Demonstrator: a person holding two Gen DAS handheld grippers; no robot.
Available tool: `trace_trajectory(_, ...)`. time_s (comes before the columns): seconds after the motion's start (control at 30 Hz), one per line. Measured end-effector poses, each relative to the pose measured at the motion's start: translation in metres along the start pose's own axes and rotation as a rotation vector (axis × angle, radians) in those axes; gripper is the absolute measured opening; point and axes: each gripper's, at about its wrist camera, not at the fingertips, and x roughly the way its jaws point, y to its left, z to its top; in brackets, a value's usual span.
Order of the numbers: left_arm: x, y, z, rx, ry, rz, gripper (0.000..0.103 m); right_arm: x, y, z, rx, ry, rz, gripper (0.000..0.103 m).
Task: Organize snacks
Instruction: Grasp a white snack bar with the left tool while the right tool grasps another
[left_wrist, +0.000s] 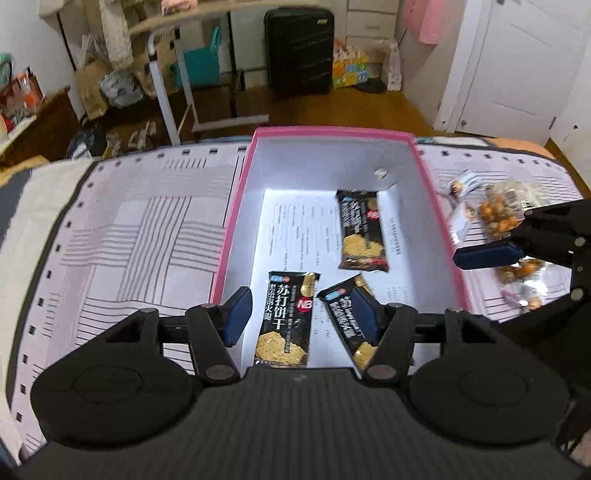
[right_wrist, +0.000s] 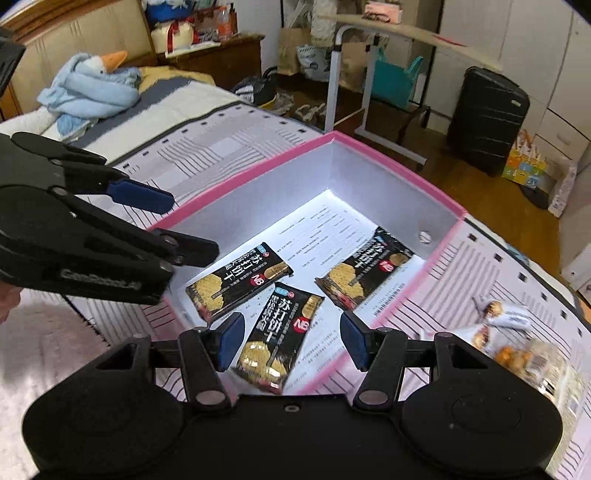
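A white box with a pink rim (left_wrist: 332, 131) (right_wrist: 399, 173) sits on the bed. Three black soda-cracker packets lie flat inside: a far one (left_wrist: 364, 229) (right_wrist: 365, 271), a near left one (left_wrist: 288, 321) (right_wrist: 238, 280) and a near right one (left_wrist: 338, 295) (right_wrist: 280, 339). My left gripper (left_wrist: 301, 310) (right_wrist: 181, 225) hovers open over the box's near left side, holding nothing. My right gripper (right_wrist: 293, 332) (left_wrist: 506, 236) is open above the near right side, also with nothing held. Clear bags of round nut snacks (left_wrist: 498, 218) (right_wrist: 517, 354) lie on the sheet right of the box.
The bed has a lilac striped sheet (left_wrist: 140, 229). A blue blanket with a goose toy (right_wrist: 92, 85) lies near the headboard. Beyond the bed stand a white rolling side table (left_wrist: 173, 92), a black suitcase (left_wrist: 299, 48) (right_wrist: 484, 114), bags on the wooden floor and a white door (left_wrist: 517, 66).
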Motion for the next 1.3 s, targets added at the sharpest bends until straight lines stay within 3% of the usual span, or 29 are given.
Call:
trace_trajectory(0.2, -0.054, -0.027, 0.003, 0.066, -0.070, -0.034, 0.061, -0.064, -0.028, -0.029, 0.055, -0.022, 0.026, 0.063)
trace_trajectory(0.37, -0.096, -0.052, 0.001, 0.138, -0.125, -0.066, 0.065, -0.115, -0.074, -0.066, 0.164, -0.029, -0.006, 0.064)
trace_trajectory(0.57, -0.108, -0.092, 0.001, 0.190, -0.155, -0.147, 0.067, -0.137, -0.130, -0.115, 0.362, -0.025, -0.036, 0.065)
trace_trajectory(0.8, -0.074, -0.152, -0.002, 0.236, -0.114, -0.272, 0.067, -0.108, -0.165, -0.160, 0.488, 0.088, -0.053, 0.065)
trace_trajectory(1.07, -0.004, -0.208, -0.016, 0.225, -0.021, -0.345, 0.065, -0.048, -0.183, -0.191, 0.561, 0.249, -0.046, 0.065)
trace_trajectory(1.3, 0.068, -0.224, -0.033, 0.131, 0.041, -0.398, 0.063, -0.001, -0.204, -0.226, 0.745, 0.336, -0.059, 0.066)
